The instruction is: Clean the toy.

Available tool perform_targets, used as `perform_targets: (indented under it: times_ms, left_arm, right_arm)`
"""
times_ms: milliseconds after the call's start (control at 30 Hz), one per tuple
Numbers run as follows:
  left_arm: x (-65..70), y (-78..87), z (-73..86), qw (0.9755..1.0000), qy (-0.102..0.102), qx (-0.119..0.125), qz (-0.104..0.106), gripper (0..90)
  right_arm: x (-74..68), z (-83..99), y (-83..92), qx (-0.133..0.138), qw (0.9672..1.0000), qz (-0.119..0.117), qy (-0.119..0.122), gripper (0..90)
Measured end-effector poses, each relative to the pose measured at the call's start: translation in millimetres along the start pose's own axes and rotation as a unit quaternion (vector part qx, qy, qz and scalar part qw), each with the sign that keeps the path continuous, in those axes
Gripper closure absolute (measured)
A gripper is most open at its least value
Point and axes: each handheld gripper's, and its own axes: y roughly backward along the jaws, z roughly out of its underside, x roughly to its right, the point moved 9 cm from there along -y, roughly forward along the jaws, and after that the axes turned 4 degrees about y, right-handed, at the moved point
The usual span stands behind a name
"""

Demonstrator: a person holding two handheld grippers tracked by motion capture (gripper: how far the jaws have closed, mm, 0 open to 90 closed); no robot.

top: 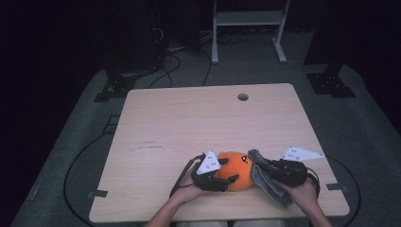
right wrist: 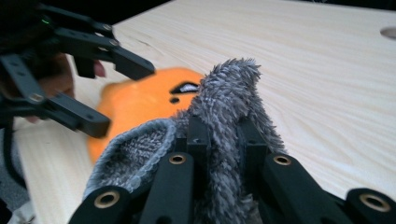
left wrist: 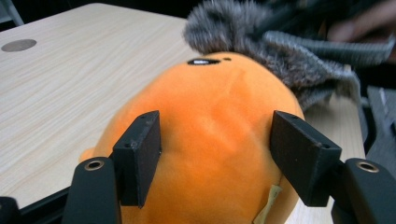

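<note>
Dressing the round orange plush toy point(top: 238, 169) near the worktop's point(top: 189, 118) front edge

Left gripper point(top: 226, 180) jaws straddle the toy, barely pressing; right gripper point(top: 261, 166) jaws pinch the fuzzy grey knit cloth point(top: 265, 182), which touches the toy's top but isn't pulled over yet.

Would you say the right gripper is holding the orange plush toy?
No, the right gripper is shut on the grey fuzzy cloth, beside the orange plush toy.
</note>
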Motion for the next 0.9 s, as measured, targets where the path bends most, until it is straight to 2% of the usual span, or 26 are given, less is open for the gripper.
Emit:
perform_targets:
  times_ms: [33, 67, 100, 167, 200, 267, 333, 400, 433, 500, 533, 600, 633, 667, 733, 767, 800, 833, 867, 900]
  left_arm:
    - [0.3, 3.0, 2.7, 0.9999, -0.003, -0.008, 0.008, 35.0]
    - [0.3, 3.0, 2.7, 0.9999, -0.003, -0.008, 0.008, 35.0]
    - [2.4, 6.2, 3.8, 0.9996, -0.005, -0.011, 0.024, 34.9]
    - [3.6, 8.2, 2.6, 0.9994, -0.012, -0.01, 0.03, 34.1]
    - [5.0, 9.8, -0.4, 0.9991, -0.019, -0.007, 0.037, 31.5]
    - [6.7, 8.5, -5.6, 0.9987, -0.016, -0.012, 0.046, 24.4]
    - [6.1, 4.3, -14.5, 0.9984, -0.016, -0.01, 0.053, 20.1]
    - [4.6, 2.3, -17.4, 0.9984, -0.018, -0.011, 0.053, 18.6]
    - [0.9, -3.0, -24.6, 0.9986, -0.017, -0.005, 0.05, 17.7]
    - [-1.9, -11.0, -26.0, 0.9982, -0.023, -0.023, 0.05, 17.6]
    - [-3.5, -15.5, -24.7, 0.9978, -0.027, -0.036, 0.048, 16.1]
    - [-4.3, -19.7, -23.4, 0.9975, -0.02, -0.044, 0.051, 14.1]
    - [-5.3, -25.7, -19.8, 0.9972, -0.01, -0.049, 0.055, 14.2]
    - [-5.3, -25.7, -19.8, 0.9972, -0.01, -0.049, 0.055, 14.6]
    - [-5.2, -28.5, -14.7, 0.9974, -0.004, -0.052, 0.05, 20.7]
    - [-5.2, -28.5, -14.7, 0.9974, -0.004, -0.052, 0.05, 24.2]
    - [-5.1, -28.6, -13.1, 0.9975, -0.006, -0.053, 0.046, 24.2]
    - [-4.8, -27.3, -11.3, 0.9977, -0.013, -0.055, 0.038, 33.4]
    - [-4.8, -27.3, -11.3, 0.9977, -0.013, -0.055, 0.038, 37.9]
    - [-4.0, -25.8, -11.2, 0.9978, -0.027, -0.056, 0.026, 41.4]
  right_arm:
    - [-7.0, -1.9, 1.4, 0.003, 0.9998, -0.01, 0.014, 78.3]
    - [-7.0, -1.9, 1.4, 0.003, 0.9998, -0.01, 0.014, 78.3]
    - [-11.4, 0.7, 0.2, 0.0, 0.9996, -0.024, 0.018, 78.3]
    - [-12.7, 2.9, -0.4, -0.003, 0.9993, -0.033, 0.016, 78.3]
    - [-13.4, 4.7, -0.4, -0.005, 0.9991, -0.038, 0.018, 78.3]
    - [-14.8, 7.1, 0.4, -0.011, 0.9985, -0.046, 0.03, 78.3]
    - [-16.5, 10.0, 1.4, -0.013, 0.9977, -0.059, 0.03, 78.3]
    - [-16.8, 11.2, 1.7, -0.013, 0.9973, -0.065, 0.033, 78.2]
    - [-18.8, 13.2, 3.4, -0.015, 0.9963, -0.077, 0.035, 78.1]
    - [-20.3, 14.4, 5.0, -0.013, 0.9954, -0.087, 0.039, 78.0]
    - [-19.7, 14.9, 5.6, -0.013, 0.9956, -0.084, 0.04, 78.0]
    - [-18.9, 15.5, 6.3, -0.013, 0.9957, -0.084, 0.038, 78.0]
    - [-15.8, 16.9, 7.7, -0.015, 0.996, -0.082, 0.033, 78.0]
    - [-15.8, 16.9, 7.7, -0.015, 0.996, -0.082, 0.033, 78.0]
    - [-9.2, 15.7, 12.6, -0.008, 0.9965, -0.081, 0.017, 77.9]
    - [-9.2, 15.7, 12.6, -0.008, 0.9965, -0.081, 0.017, 77.9]
    - [-6.0, 15.0, 14.4, -0.005, 0.997, -0.076, 0.014, 77.9]
    - [2.0, 13.5, 19.0, 0.004, 0.998, -0.063, 0.007, 77.7]
    - [2.0, 13.5, 19.0, 0.004, 0.998, -0.063, 0.007, 77.7]
    - [11.4, 12.3, 24.0, 0.012, 0.999, -0.043, -0.001, 77.3]
